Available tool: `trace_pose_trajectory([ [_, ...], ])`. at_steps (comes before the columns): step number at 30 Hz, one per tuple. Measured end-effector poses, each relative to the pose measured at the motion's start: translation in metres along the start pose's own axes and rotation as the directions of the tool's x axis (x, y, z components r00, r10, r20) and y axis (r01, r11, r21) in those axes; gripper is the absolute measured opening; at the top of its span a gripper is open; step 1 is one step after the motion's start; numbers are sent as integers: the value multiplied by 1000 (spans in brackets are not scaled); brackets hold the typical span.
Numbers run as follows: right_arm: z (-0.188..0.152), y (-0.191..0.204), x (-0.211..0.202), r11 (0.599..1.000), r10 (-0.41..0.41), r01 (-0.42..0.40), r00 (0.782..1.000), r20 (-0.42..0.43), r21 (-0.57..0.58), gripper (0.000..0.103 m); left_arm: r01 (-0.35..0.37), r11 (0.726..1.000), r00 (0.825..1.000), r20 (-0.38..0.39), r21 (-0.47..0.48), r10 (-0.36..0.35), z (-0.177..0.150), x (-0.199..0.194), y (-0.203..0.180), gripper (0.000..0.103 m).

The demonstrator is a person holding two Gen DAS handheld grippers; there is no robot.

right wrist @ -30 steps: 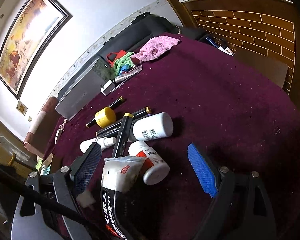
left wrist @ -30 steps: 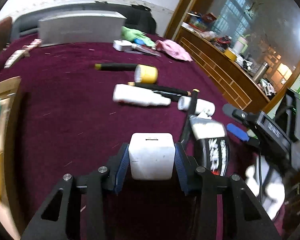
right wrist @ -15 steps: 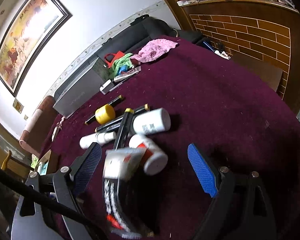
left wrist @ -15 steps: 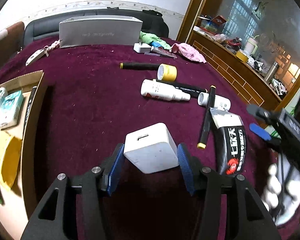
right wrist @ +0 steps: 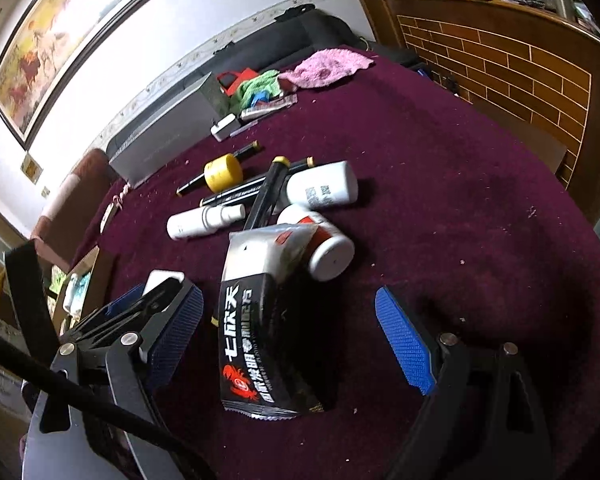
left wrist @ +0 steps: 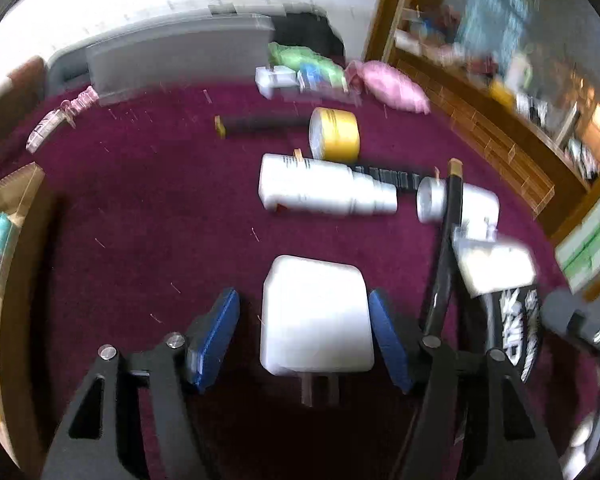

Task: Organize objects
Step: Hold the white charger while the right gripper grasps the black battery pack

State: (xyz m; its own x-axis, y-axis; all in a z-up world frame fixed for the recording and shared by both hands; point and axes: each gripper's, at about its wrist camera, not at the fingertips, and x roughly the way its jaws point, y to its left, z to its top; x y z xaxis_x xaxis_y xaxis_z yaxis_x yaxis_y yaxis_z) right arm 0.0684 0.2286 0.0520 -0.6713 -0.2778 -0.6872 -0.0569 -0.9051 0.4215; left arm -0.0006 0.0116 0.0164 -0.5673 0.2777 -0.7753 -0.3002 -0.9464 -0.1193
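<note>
**The white plug block sits between my open left fingers**

The white plug block (left wrist: 316, 316) lies on the red cloth (left wrist: 140, 220), very near me. It is right in the gap of my left gripper (left wrist: 302, 308). Its two metal pins point back at me. Its long side runs from near to far, the same way my fingers point.

My left fingers have just been opening. Now there is a clear gap on the left side and a tiny one on the right. I am not squeezing the block. I think a plain close would grab it by its two flat sides, with no turn needed. My left hand is much the nearer one to it.

My right gripper (right wrist: 288, 300) is open wide and holds nothing. The black snack bag (right wrist: 260, 328) lies between its fingers, long side near to far. The fingers do not touch it.

A bit farther away is the pile. I count three white bottles, three black pens and one yellow jar (right wrist: 222, 172). One pen leans across the others.

At the far edge I see one more small white block, one pink cloth (right wrist: 324, 68) and one green cloth.

On the left is one brown box (left wrist: 16, 184) with some things already in it. I think my block goes there.
</note>
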Motion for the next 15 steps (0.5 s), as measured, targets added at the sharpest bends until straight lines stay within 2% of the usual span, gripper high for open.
trace_pose_trajectory([
  [1,0,2,1,1000,-2,2,1000,-6,-5,89,23,999,1000,-11,23,-23,-2,-2,-3,38],
  [2,-1,4,3,1000,-5,5,1000,-11,-10,89,59,998,998,-14,28,-58,-3,-5,-3,38],
  [4,-2,7,5,1000,-16,15,1000,-19,-23,89,145,989,989,-31,-21,-146,-6,-13,5,38],
  [11,-6,27,13,991,-90,87,996,-24,-105,89,209,972,978,39,-110,-206,-21,-61,33,38],
  [15,-11,38,22,974,-164,157,986,-31,-161,88,211,970,976,75,-121,-203,-32,-80,40,38],
])
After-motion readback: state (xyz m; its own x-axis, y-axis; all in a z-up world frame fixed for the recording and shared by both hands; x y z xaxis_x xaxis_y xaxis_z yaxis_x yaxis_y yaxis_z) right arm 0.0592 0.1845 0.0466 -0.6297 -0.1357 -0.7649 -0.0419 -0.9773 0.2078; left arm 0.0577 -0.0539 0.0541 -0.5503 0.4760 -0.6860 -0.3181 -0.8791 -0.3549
